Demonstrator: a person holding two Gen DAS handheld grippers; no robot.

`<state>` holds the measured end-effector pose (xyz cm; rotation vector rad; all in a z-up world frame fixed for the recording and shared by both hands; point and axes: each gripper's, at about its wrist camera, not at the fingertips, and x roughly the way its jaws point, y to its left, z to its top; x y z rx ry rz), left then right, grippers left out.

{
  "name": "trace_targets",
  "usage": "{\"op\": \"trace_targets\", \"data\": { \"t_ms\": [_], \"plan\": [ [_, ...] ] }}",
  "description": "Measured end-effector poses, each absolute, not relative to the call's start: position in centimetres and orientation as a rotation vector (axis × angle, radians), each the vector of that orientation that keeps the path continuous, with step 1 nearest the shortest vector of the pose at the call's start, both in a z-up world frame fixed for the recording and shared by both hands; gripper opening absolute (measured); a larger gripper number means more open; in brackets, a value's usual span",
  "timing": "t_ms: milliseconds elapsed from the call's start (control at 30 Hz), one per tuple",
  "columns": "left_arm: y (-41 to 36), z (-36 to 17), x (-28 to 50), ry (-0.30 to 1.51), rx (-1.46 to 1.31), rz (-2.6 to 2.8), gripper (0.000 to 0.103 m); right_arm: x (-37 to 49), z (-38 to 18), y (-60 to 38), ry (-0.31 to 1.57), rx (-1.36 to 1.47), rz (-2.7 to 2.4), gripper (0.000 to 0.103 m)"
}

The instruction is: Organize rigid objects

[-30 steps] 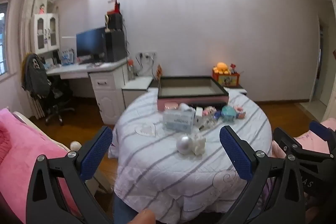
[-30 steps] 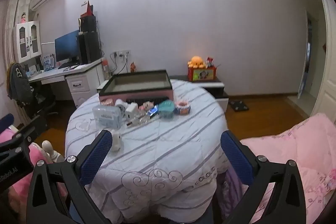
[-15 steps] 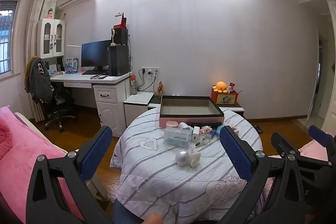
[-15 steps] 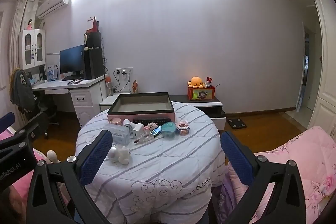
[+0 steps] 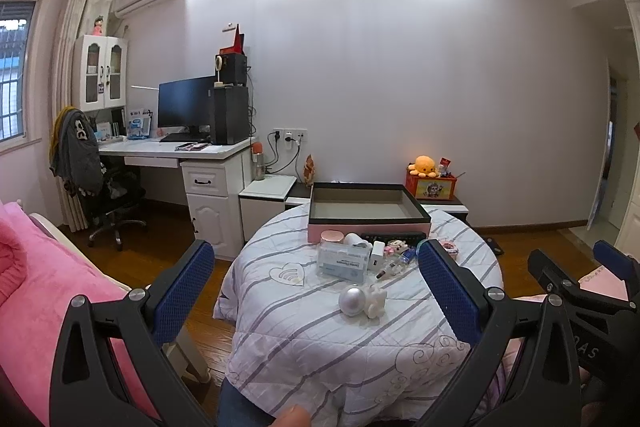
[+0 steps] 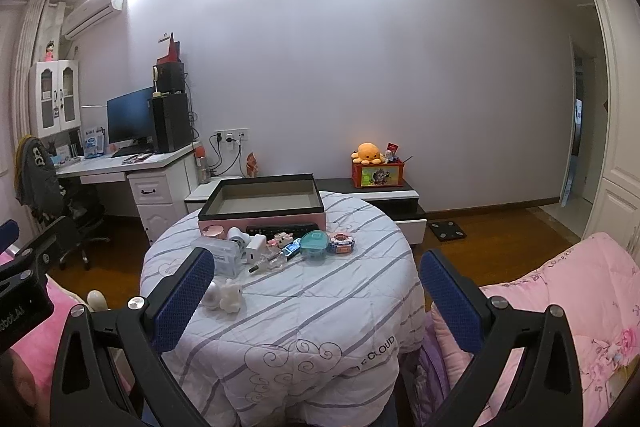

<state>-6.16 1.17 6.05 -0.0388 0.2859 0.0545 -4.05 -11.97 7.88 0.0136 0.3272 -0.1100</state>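
**Pink-sided tray and small hard goods on a round table — nothing in hand**

Pink card tray, dark rim, open top, empty so far as can be seen. Stands at the far edge of the table; likely the place the small things belong. Judged light and stiff; best left where it is.

Clear plastic box, printed label. Sits near the table's middle, in front of the tray. Judged light, smooth-sided, apt to slip; best taken across its short sides.

Teal lidded case, low and rounded. Lies to the right of the cluster, beside a small ring of coloured blocks. Hard shell, probably firm in a pinch across its width.

Silver ball touching a white figure. Nearest the grippers, apart from the rest. The ball would likely roll or squirt out; the figure looks breakable, so a gentle squeeze at the body.

White plug, blocky, easy flat faces.

Left gripper: jaws spread wide, holding nothing, well back from the table. Right gripper: the same.

Table: round, under a striped quilted cloth, soft and wrinkled, so things may tip when nudged.

Room: bedroom, wood floor, white desk with monitor at left, pink bedding either side.
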Motion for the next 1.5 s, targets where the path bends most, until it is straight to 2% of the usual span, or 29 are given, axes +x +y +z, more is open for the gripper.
{"op": "trace_targets", "data": {
  "t_ms": [1500],
  "plan": [
    [1.1, 4.5, -5.6, 0.296, -0.05, 0.049, 0.103, -3.7, 7.8, -12.0, 0.355, 0.012, -0.108, 0.103]
  ]
}}
